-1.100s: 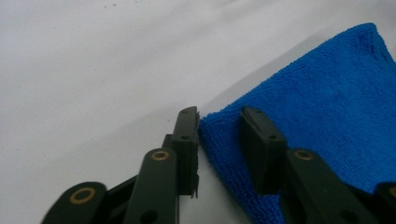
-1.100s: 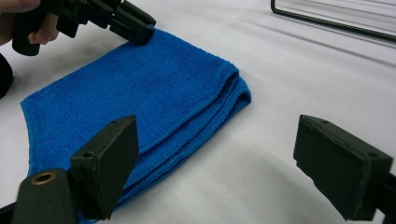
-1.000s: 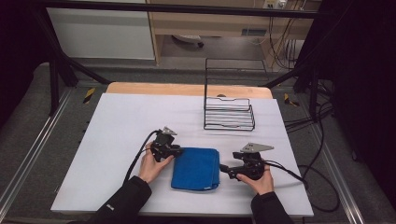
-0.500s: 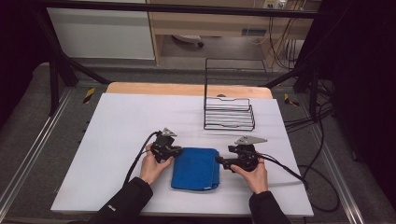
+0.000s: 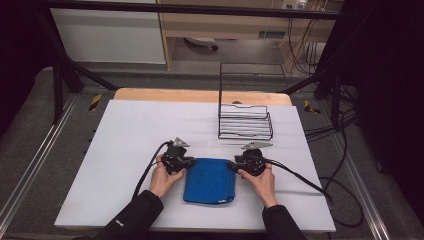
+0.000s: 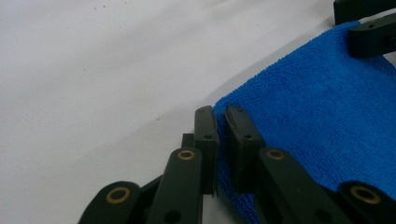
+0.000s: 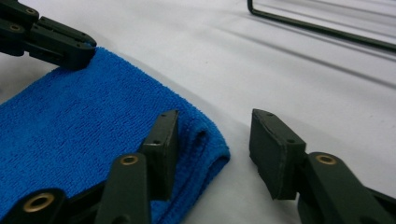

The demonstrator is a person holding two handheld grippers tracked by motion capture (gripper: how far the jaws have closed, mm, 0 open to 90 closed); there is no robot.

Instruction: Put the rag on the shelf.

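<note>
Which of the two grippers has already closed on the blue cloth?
The left gripper: its jaws pinch a corner of the blue cloth. The right gripper stands open, straddling the cloth's folded corner.

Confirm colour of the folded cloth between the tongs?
Plain bright blue cloth, terry-like texture, no pattern. Shows best in the right gripper view.

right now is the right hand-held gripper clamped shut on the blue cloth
No, the right hand-held gripper stands open, one jaw resting on the folded corner of the blue cloth and the other out over the bare table.
</note>
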